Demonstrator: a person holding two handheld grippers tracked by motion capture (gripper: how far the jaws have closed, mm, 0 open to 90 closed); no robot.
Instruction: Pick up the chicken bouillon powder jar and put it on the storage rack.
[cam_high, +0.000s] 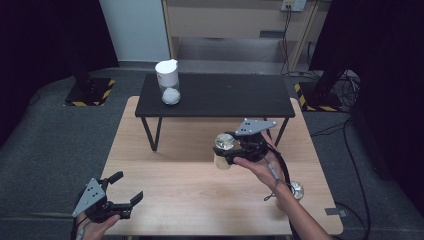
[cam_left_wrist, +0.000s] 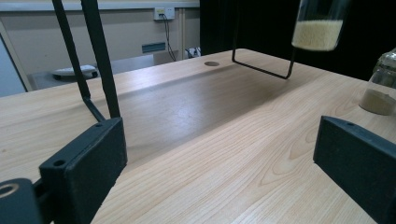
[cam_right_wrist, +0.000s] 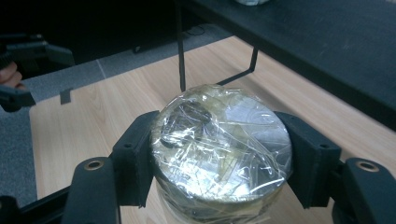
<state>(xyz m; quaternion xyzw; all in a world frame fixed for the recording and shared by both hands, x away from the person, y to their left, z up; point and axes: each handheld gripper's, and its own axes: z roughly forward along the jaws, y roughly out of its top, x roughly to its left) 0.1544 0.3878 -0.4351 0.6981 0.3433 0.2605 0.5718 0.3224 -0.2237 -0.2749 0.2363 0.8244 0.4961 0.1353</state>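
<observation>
Jar (cam_high: 224, 150) upright, lifted clear of counter (cam_high: 190, 200) near its right-middle | right gripper (cam_right_wrist: 219, 154) jaws clamp its foil-wrapped lid from both sides | black shelf (cam_high: 215, 95) lies just beyond | left gripper (cam_high: 122, 192) wide, idle at near-left corner

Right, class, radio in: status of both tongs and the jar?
Left tongs open, idle. Right tongs shut on film-covered jar, clear of table. Black shelf ahead.

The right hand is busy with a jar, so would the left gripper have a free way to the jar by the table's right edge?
Probably not: the left gripper is open and free, but the right forearm lies in front of that jar.
</observation>
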